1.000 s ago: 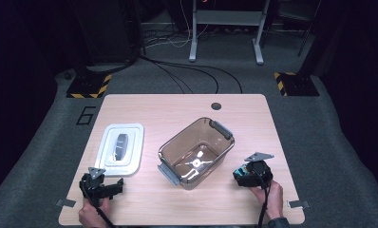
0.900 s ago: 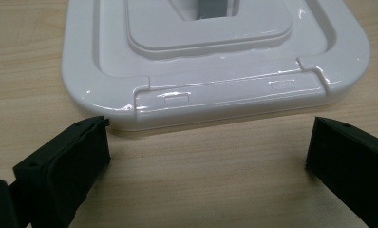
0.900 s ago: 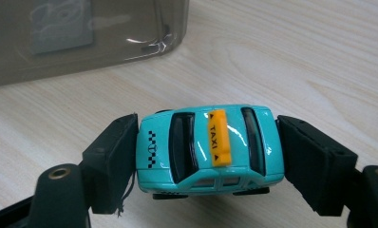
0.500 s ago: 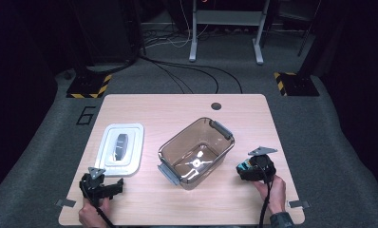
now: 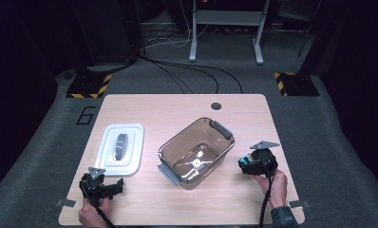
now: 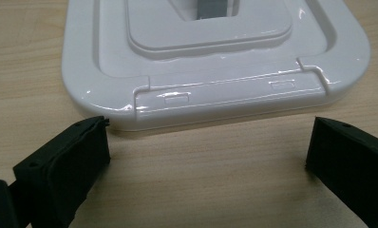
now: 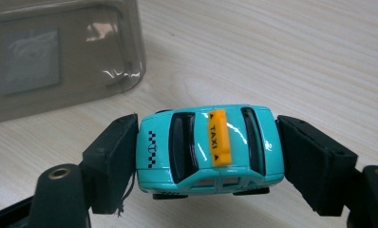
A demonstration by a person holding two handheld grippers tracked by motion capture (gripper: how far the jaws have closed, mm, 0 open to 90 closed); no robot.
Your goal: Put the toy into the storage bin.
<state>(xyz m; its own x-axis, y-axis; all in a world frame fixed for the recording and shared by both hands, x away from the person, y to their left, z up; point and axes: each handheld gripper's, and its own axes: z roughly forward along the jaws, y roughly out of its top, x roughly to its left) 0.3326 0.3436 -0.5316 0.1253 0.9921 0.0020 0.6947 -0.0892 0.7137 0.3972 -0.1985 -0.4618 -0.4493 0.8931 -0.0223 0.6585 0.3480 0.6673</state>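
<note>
The right claw [image 7: 208, 142] pinches a turquoise toy taxi [image 7: 208, 148] end to end between its two black jaws, the yellow TAXI sign on the roof facing up. In the high view this right claw [image 5: 248, 164] sits near the right edge of the tabletop [image 5: 187, 107], just right of the clear brown plastic container [image 5: 196, 152], which stands open and tilted diagonally near the middle; the toy taxi [image 5: 244, 161] shows as a small turquoise patch at the claw's tip, close to the container's right wall but apart from it. The left claw [image 6: 208, 152] is spread wide with nothing between its jaws, resting at the near left corner of the tabletop, just in front of the white lid [image 6: 215, 61] that lies flat there. The left jaw tip comes very close to the lid's near edge; whether it touches cannot be told.
</note>
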